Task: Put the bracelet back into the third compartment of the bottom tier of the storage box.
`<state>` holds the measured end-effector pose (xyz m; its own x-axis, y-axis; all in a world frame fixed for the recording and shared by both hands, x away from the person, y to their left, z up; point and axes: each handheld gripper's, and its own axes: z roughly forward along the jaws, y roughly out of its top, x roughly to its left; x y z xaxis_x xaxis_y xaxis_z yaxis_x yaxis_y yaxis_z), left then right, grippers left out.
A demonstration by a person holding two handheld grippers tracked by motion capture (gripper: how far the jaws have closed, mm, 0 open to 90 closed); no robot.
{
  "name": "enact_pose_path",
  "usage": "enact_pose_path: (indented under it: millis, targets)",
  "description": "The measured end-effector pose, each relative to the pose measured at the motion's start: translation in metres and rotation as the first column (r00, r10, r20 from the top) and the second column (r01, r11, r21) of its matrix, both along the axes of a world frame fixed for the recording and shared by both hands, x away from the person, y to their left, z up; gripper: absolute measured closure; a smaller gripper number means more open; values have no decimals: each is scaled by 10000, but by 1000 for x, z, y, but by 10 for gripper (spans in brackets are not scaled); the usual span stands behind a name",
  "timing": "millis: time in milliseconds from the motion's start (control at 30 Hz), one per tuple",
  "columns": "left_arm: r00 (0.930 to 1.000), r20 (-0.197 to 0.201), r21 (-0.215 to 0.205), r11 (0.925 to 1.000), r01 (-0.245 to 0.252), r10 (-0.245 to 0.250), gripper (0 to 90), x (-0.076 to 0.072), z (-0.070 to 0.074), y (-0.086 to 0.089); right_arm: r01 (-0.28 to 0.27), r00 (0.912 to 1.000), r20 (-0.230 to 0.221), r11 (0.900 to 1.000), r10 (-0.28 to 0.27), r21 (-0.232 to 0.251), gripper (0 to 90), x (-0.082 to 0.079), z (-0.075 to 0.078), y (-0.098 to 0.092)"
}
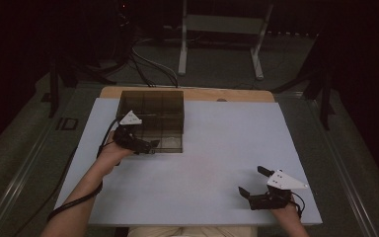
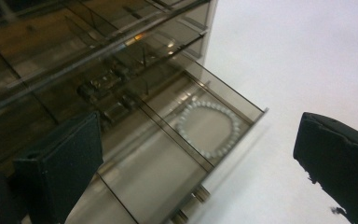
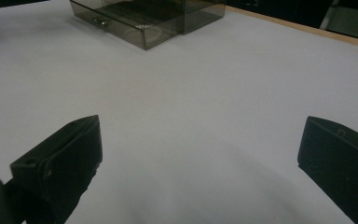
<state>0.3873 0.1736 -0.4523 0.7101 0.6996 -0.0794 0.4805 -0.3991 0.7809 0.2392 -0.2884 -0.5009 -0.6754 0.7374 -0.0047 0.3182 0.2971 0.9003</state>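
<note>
A smoked see-through drawer box stands at the far left of the white table top. Its bottom drawer is pulled out toward me. A ring of pale beads lies flat in one of the drawer's compartments, and two small knobs sit on the drawer front. My left gripper hovers at the drawer's front left corner, open, with nothing between its fingers. My right gripper rests near the front right of the table, open and empty, far from the box.
A strip of bare wood shows along the table's far edge behind the box. Beyond it on the dark floor stand a white metal frame and some cables. A cable trails along my left forearm.
</note>
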Motion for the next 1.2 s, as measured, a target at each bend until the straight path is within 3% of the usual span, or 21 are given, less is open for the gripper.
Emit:
enact_pose_path:
  millis: [367, 700, 1200]
  targets:
    - [9993, 205, 269, 9991, -324, 318, 27, -16, 1, 15, 3, 10000, -16, 10000, -3, -5, 0, 0, 0, 0]
    - [9961, 484, 162, 9971, -745, 737, 27, -36, 0, 27, -4, 10000, -14, 10000, 4, -18, 0, 0, 0, 0]
    - [9871, 666, 92, 9891, -1467, 1458, 28, -59, -17, 34, 5, 10000, 5, 10000, -5, -26, 0, 0, 0, 0]
